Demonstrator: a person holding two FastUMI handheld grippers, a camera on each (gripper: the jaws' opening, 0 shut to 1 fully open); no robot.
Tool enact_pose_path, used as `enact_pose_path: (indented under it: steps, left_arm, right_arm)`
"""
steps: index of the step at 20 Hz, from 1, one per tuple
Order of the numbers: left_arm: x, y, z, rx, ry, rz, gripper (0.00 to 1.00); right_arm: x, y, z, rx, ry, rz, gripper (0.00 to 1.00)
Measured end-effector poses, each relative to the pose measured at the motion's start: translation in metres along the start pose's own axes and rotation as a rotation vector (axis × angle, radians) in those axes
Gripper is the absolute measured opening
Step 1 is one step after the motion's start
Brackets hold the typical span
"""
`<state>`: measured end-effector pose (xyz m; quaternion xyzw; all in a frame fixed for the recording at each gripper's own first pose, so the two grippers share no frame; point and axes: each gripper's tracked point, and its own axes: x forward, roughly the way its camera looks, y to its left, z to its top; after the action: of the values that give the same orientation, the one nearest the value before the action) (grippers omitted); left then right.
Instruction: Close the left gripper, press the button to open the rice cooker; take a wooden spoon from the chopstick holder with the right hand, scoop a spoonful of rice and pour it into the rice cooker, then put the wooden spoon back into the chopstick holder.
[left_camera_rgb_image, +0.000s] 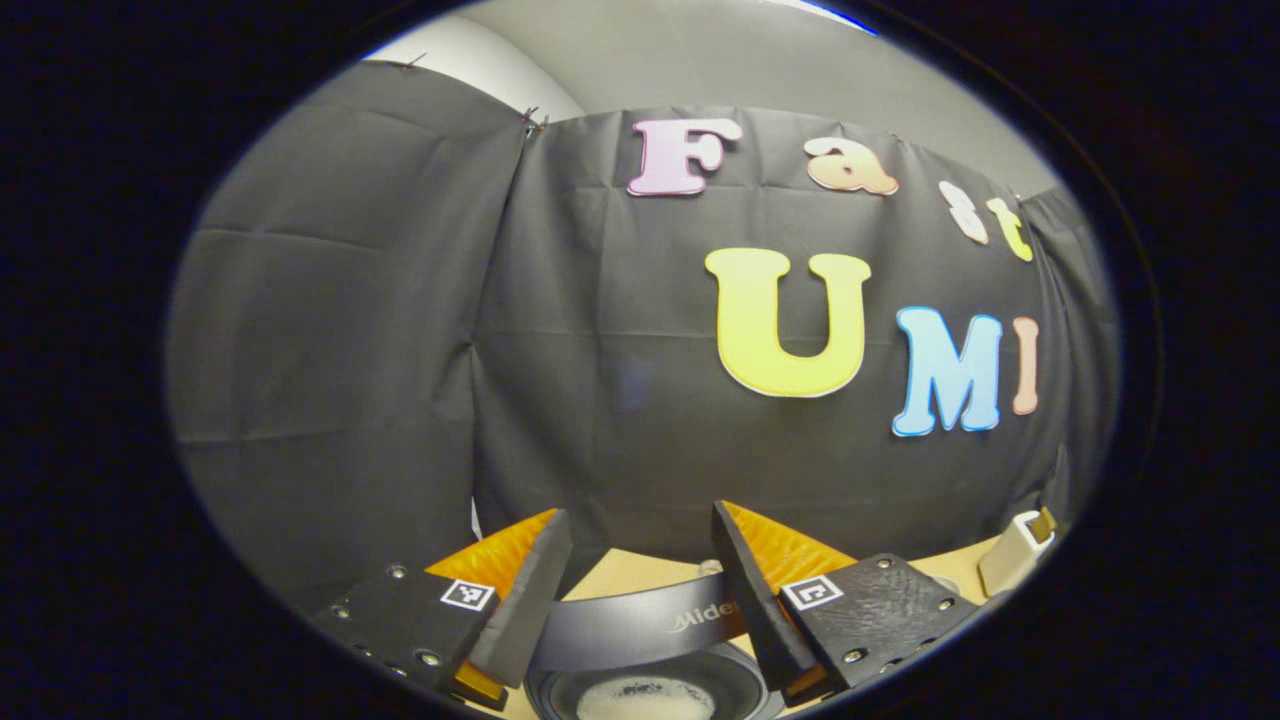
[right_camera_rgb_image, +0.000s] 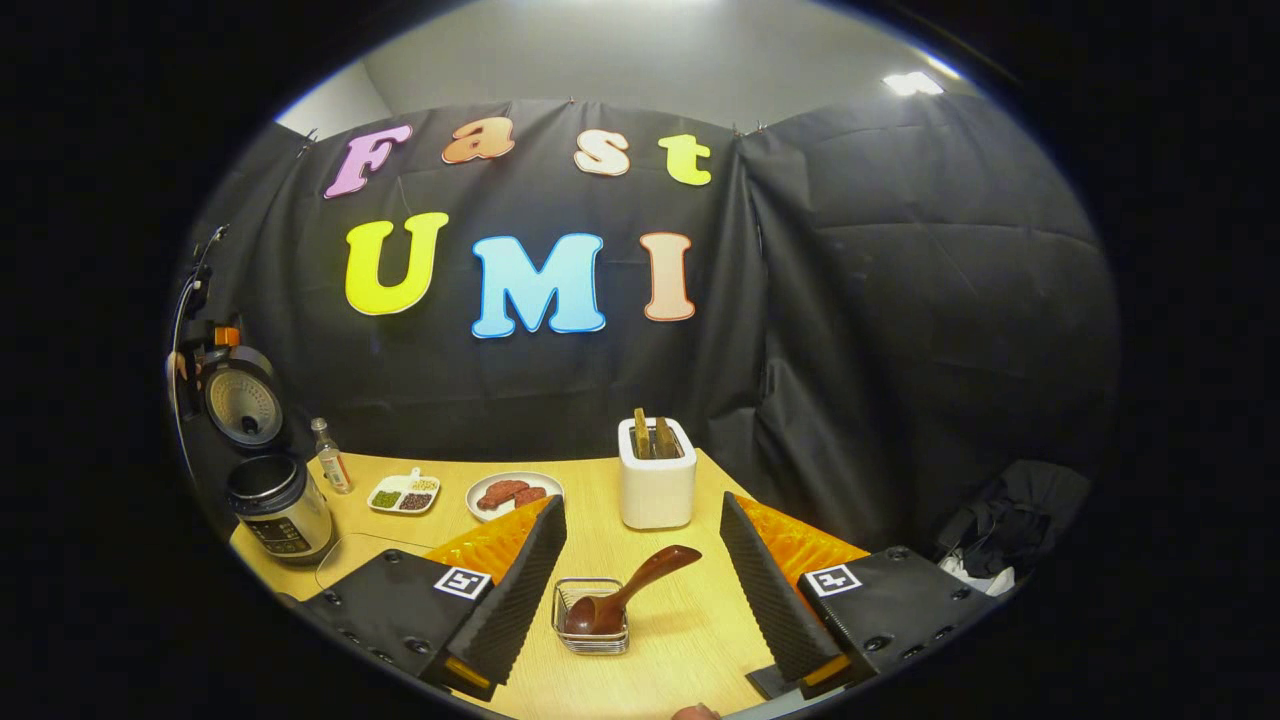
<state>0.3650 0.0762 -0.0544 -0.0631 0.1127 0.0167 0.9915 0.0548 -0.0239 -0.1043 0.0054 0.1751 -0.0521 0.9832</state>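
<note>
My left gripper (left_camera_rgb_image: 640, 590) hangs with its jaws spread wide and nothing between them, just above the open rice cooker (left_camera_rgb_image: 640, 680). In the right gripper view that rice cooker (right_camera_rgb_image: 272, 500) stands at the table's (right_camera_rgb_image: 690, 620) far left, lid (right_camera_rgb_image: 240, 400) up. My right gripper (right_camera_rgb_image: 640, 590) is also wide apart and empty, with the wooden spoon (right_camera_rgb_image: 625, 595) resting bowl-down in the wire chopstick holder (right_camera_rgb_image: 590, 620) between its fingers. A white toaster (right_camera_rgb_image: 656, 485) stands beyond.
</note>
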Motion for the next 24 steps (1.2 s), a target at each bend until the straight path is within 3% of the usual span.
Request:
enact_pose_path:
  steps: [11,24]
  left_arm:
    - [-0.069,-0.03,-0.079,0.006,0.091,-0.071,0.88]
    - [-0.097,-0.045,-0.145,0.017,0.143,-0.085,0.89]
  right_arm:
    - [-0.001,-0.013,-0.004,-0.005,0.014,0.092,0.98]
    - [-0.009,-0.023,-0.012,-0.023,0.036,0.119,0.98]
